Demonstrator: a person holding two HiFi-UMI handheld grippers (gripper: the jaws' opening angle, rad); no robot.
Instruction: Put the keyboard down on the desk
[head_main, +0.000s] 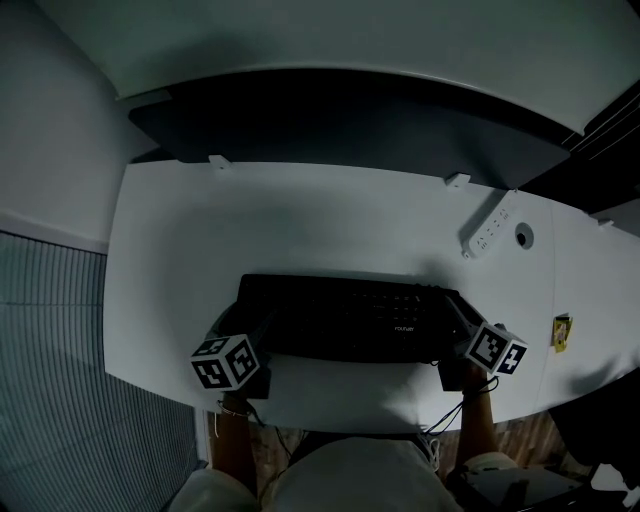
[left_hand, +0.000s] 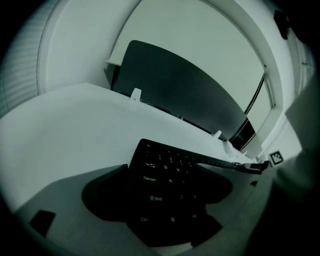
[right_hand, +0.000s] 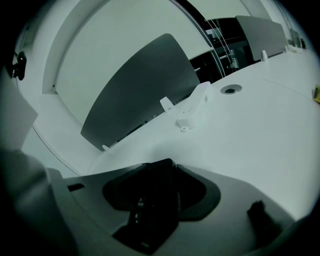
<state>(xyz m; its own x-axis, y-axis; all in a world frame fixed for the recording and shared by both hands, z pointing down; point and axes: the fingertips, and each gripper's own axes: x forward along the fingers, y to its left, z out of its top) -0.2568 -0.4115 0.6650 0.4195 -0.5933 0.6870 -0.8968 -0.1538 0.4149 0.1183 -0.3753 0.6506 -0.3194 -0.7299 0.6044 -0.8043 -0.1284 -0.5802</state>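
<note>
While the head view looks down on it, the keyboard (head_main: 350, 318) lies crosswise over the near part of the bench (head_main: 300, 215). The left gripper (head_main: 248, 335) is at its left end and the right gripper (head_main: 462, 335) at its right end. Resting or just lifted, I can't tell. A power strip (head_main: 490, 228) lies well behind, off to the right.

Left gripper view now: the fingers (left_hand: 70, 220) flank the Shift-and-Ctrl end and look pressed against it.

Right gripper view: same story, with the fingers (right_hand: 220, 230) snug on the keyboard's other end and the power strip further back on the bench.
</note>
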